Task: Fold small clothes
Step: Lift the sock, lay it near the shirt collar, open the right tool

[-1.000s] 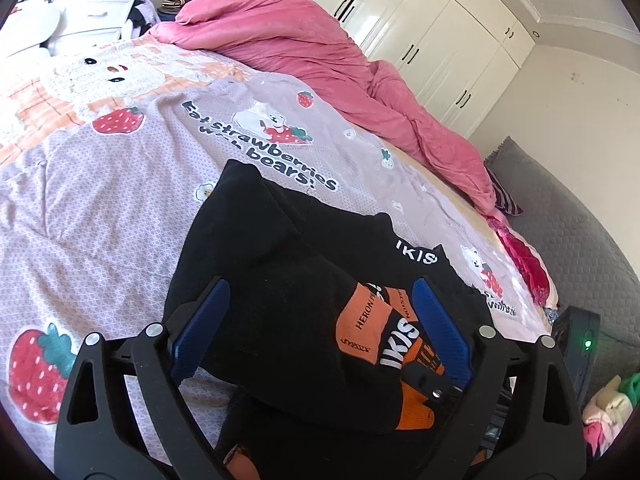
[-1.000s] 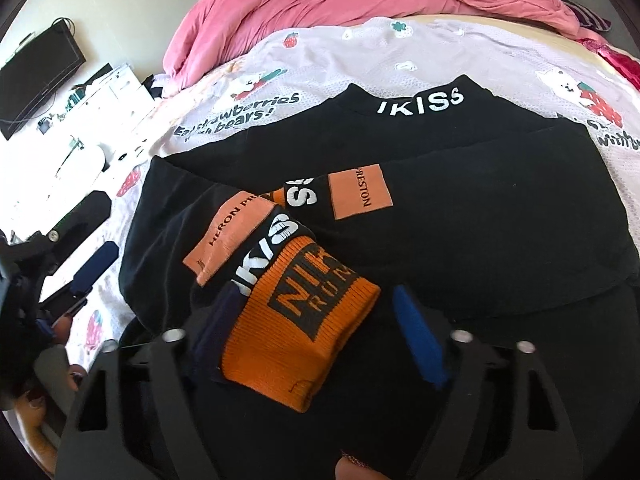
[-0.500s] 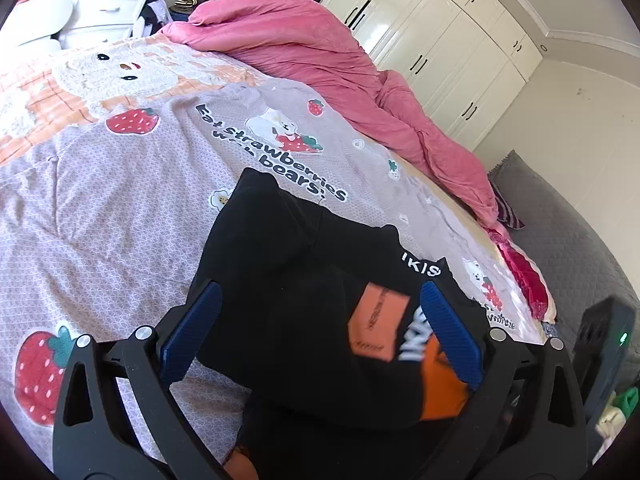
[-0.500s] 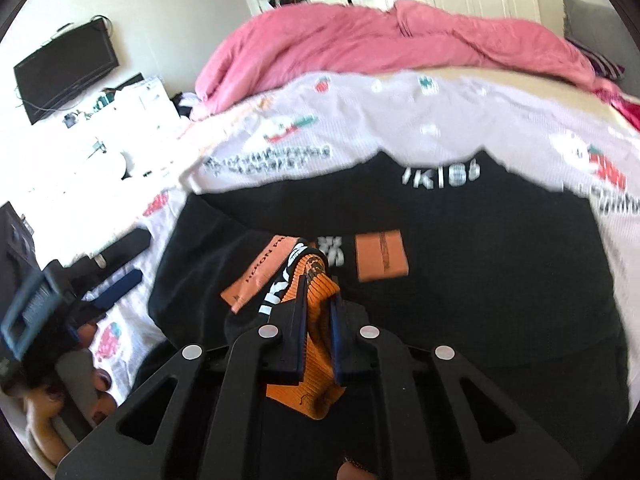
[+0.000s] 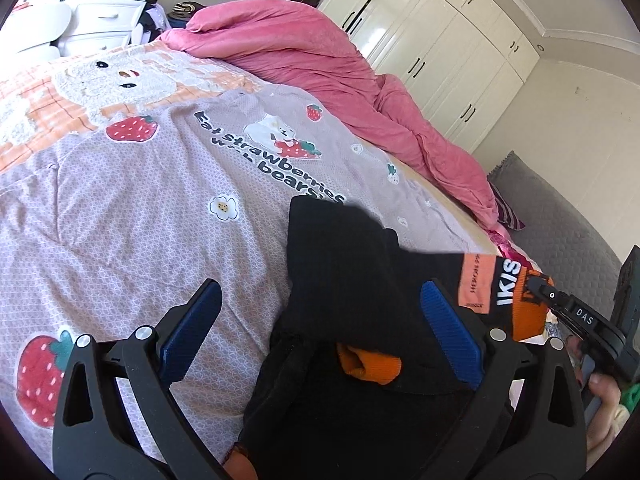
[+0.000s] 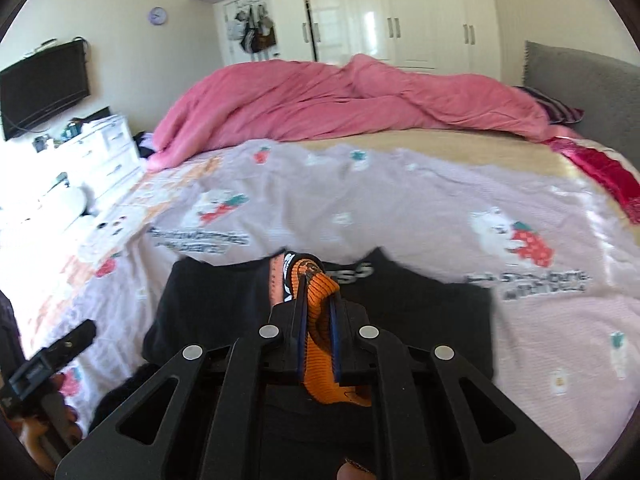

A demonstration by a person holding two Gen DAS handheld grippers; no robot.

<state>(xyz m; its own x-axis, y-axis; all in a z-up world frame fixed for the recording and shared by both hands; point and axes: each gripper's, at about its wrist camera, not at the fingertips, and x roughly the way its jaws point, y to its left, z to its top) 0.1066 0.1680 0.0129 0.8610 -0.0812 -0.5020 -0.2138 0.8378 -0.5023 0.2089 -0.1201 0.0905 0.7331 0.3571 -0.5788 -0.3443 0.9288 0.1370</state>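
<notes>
A black sweatshirt with an orange cuff and white lettering lies on the lilac strawberry bedspread. My right gripper is shut on the orange cuff and holds the sleeve lifted above the black body. In the left wrist view the right gripper shows at the right, pinching the cuff. My left gripper is open, its blue pads either side of the sweatshirt's near edge, holding nothing.
A pink duvet is heaped along the far side of the bed. White wardrobes stand behind it. A grey headboard is at the right, a white dresser and a TV at the left.
My right gripper closed on the orange cuff and lifted the sleeve up and to the right. My left gripper stayed open and drew back slightly.
</notes>
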